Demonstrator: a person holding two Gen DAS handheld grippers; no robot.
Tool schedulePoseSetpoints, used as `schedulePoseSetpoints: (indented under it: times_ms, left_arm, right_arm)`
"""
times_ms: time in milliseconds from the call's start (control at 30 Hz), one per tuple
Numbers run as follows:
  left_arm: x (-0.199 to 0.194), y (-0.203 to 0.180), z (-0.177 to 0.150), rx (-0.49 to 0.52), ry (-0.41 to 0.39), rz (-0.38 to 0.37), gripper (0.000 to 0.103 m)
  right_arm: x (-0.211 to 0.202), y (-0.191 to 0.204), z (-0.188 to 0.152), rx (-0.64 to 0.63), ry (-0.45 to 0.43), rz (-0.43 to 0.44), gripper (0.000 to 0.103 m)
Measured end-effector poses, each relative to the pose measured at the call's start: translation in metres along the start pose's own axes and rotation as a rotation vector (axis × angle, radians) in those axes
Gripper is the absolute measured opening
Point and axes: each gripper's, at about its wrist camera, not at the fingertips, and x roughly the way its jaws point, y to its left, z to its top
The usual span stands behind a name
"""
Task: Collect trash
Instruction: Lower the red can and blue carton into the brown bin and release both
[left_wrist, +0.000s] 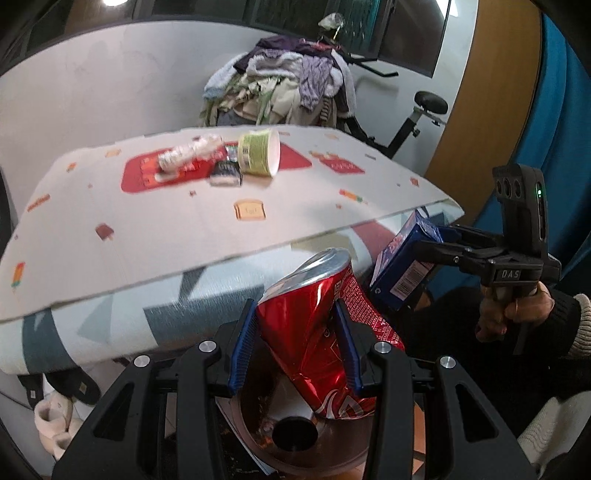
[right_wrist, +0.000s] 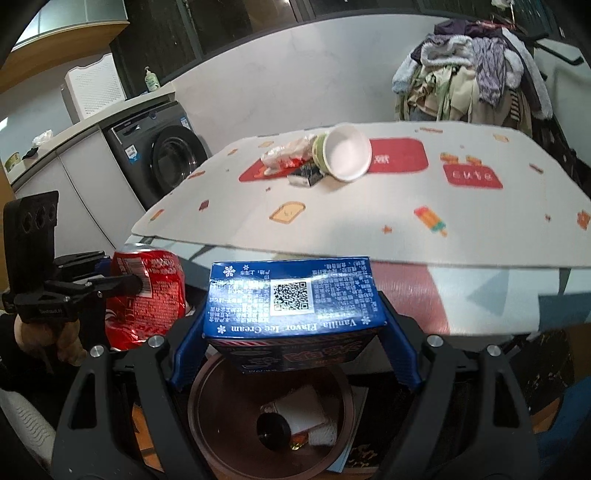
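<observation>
My left gripper is shut on a crushed red can and holds it above a brown round bin on the floor. My right gripper is shut on a blue ice cream box above the same bin, which holds some trash. Each gripper shows in the other's view: the right one with the box, the left one with the can. On the table lie a tipped green-and-white cup, a crumpled plastic wrapper and a small dark pack.
The table has a patterned cloth and stands just beyond the bin. A chair heaped with clothes and an exercise bike stand behind it. A washing machine is at the left. Slippers lie on the floor.
</observation>
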Motion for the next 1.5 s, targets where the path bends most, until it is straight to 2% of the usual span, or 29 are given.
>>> schedulePoseSetpoints:
  times_ms: [300,333,367,433,567,633,767,900,1233,1500]
  left_arm:
    - [0.018,-0.003,-0.016,0.023,0.06,-0.022,0.042]
    - [0.019,-0.003,-0.017,0.023,0.069,-0.026,0.049]
    - [0.017,-0.003,-0.017,0.022,0.066,-0.029,0.063]
    - [0.012,-0.003,-0.016,0.025,0.039,-0.029,0.076]
    - [-0.004,-0.001,-0.011,0.041,-0.014,0.007,0.092]
    - [-0.013,0.002,-0.011,0.045,-0.04,0.023,0.097]
    - [-0.027,0.01,-0.016,0.049,-0.08,0.074,0.097]
    - [-0.03,0.017,-0.017,0.022,-0.093,0.093,0.097]
    - [-0.016,0.011,-0.024,0.062,-0.044,0.123,0.097]
    - [-0.012,0.026,-0.025,-0.011,-0.024,0.142,0.097]
  right_arm:
    - [0.007,0.002,-0.002,-0.014,0.023,0.01,0.081]
    - [0.008,0.003,-0.002,-0.016,0.025,0.012,0.081]
    - [0.009,0.004,-0.002,-0.02,0.029,0.012,0.081]
    - [0.01,0.006,-0.002,-0.029,0.034,0.012,0.081]
    - [0.012,0.011,-0.004,-0.056,0.05,0.01,0.081]
    - [0.014,0.013,-0.005,-0.067,0.058,0.009,0.081]
    - [0.021,0.021,-0.007,-0.102,0.089,0.015,0.081]
    - [0.032,0.029,-0.011,-0.14,0.137,0.028,0.081]
    - [0.058,0.042,-0.025,-0.195,0.279,0.048,0.082]
    - [0.065,0.045,-0.029,-0.213,0.322,0.03,0.082]
